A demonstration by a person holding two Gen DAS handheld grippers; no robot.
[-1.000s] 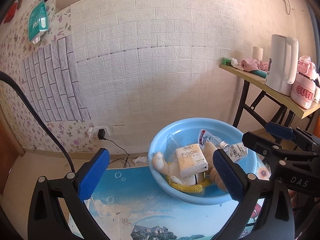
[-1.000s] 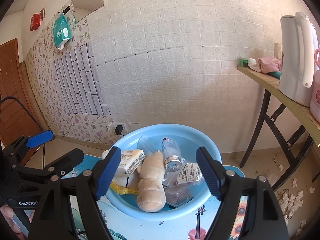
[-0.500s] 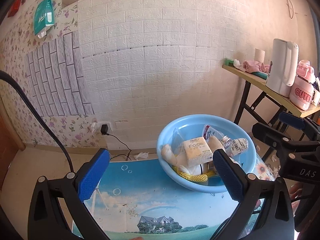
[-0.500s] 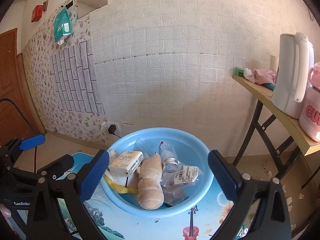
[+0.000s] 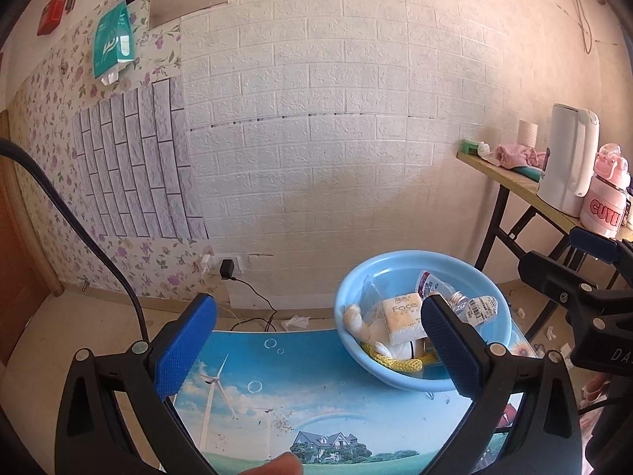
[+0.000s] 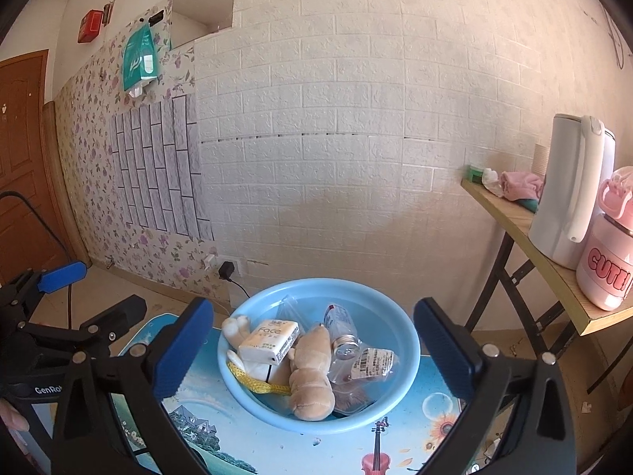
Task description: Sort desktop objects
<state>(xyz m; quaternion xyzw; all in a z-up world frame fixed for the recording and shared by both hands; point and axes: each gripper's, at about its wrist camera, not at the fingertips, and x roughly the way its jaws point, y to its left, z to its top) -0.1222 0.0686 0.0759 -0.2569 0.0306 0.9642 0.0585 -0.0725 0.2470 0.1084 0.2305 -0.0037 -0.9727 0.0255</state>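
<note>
Left wrist view: left gripper [image 5: 314, 346] with blue-padded fingers spread wide, nothing between them — held above the table with a printed landscape cover [image 5: 300, 392]. Round light-blue plastic basin [image 5: 399, 269] sits on the table's far right part. In it: a white "Face" tissue pack [image 5: 403, 316], a clear small bottle with a metal cap [image 5: 447, 293], a yellow knitted cord [image 5: 395, 361]. The right gripper's black frame shows at the right edge.

Right wrist view: right gripper [image 6: 310, 350], jaws just opened to full width, empty — the basin lies beyond and between its fingers. A tan plush toy [image 6: 310, 376] rests in the basin's middle, beside the tissue pack; a clear labelled bag [image 6: 366, 366] lies right of it. White kettle [image 6: 569, 190] and pink "CUTE" bottle [image 6: 609, 253] stand on a wooden side table [image 6: 514, 217].
</note>
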